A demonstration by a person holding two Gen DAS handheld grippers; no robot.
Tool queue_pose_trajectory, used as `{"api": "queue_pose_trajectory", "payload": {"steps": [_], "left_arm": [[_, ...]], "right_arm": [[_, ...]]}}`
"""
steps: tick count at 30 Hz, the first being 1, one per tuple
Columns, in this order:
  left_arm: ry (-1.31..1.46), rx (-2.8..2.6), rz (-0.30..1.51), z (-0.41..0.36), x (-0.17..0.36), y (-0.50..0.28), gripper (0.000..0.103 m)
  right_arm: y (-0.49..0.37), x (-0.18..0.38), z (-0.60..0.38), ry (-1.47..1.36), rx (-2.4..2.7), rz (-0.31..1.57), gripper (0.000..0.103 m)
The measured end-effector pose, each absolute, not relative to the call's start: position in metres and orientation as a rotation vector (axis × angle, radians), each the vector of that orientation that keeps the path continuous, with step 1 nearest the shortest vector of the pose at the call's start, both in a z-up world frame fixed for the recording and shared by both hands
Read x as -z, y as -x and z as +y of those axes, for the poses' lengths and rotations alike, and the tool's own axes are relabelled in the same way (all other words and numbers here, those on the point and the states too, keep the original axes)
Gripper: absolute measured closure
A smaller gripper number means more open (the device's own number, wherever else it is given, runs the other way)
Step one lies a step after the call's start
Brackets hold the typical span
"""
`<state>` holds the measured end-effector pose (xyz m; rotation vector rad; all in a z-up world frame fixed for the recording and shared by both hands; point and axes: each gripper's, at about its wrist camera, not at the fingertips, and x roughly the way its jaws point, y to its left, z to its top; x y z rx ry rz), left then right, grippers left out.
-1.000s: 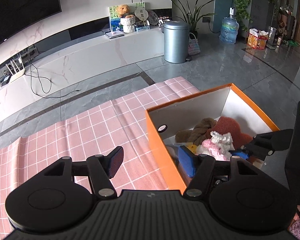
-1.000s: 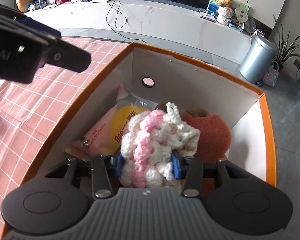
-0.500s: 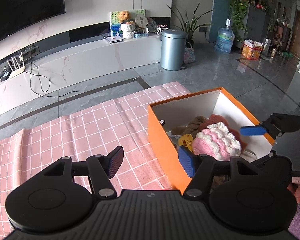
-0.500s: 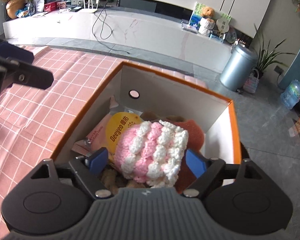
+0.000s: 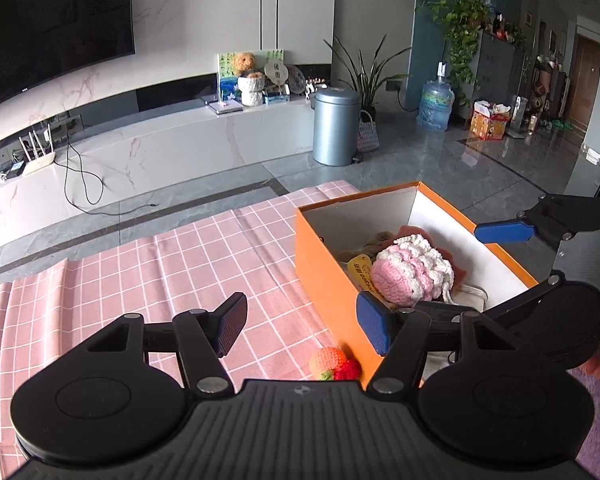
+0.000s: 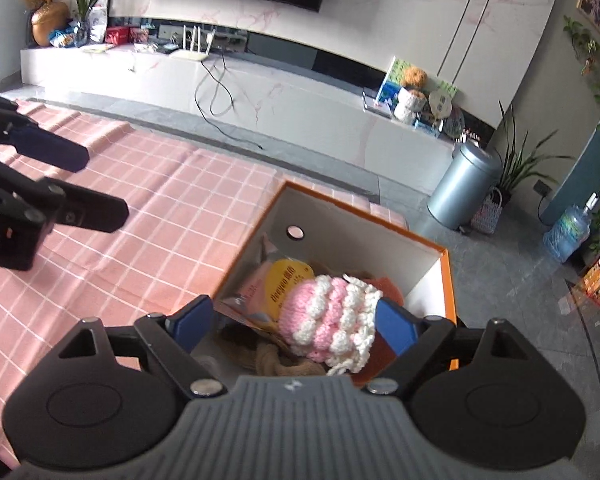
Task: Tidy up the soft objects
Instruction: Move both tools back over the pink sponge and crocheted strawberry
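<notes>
A pink-and-white crochet piece (image 6: 328, 320) (image 5: 408, 276) lies free on top of the pile in the orange box (image 6: 448, 280) (image 5: 324, 264). My right gripper (image 6: 294, 322) hovers just above it; its jaws are opening and its pads stand clear on either side. Under the piece lie a yellow-labelled packet (image 6: 288, 284), a brown knit (image 6: 284, 364) and a reddish sponge (image 5: 416, 232). My left gripper (image 5: 302, 322) is open and empty over the pink checked cloth (image 5: 180, 264), left of the box. A small orange and red crochet toy (image 5: 334, 364) rests on the cloth by the box's near corner.
The box stands at the cloth's right end; past it is grey tiled floor with a grey bin (image 5: 336, 132) and a water bottle (image 5: 436, 106). A low white cabinet (image 5: 160, 152) runs along the back wall. A purple rug (image 5: 596, 420) shows at the lower right.
The right gripper has let go of the pink-and-white piece, opened wide and risen back from the box. The left gripper has drawn back, bringing the small crochet toy into view.
</notes>
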<state>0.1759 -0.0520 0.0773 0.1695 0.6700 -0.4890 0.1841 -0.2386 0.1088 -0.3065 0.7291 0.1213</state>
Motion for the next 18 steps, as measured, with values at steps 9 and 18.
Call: {"api": "queue_pose_trajectory", "payload": {"steps": [9, 18], "left_arm": [[-0.067, 0.374, 0.611, 0.031, -0.046, -0.135, 0.032], [-0.005, 0.062, 0.647, 0.104, 0.002, -0.127, 0.033]], "right_arm": [[-0.138, -0.099, -0.186, 0.224, -0.208, 0.588, 0.017], [-0.131, -0.036, -0.116, 0.308, -0.137, 0.595, 0.028]]}}
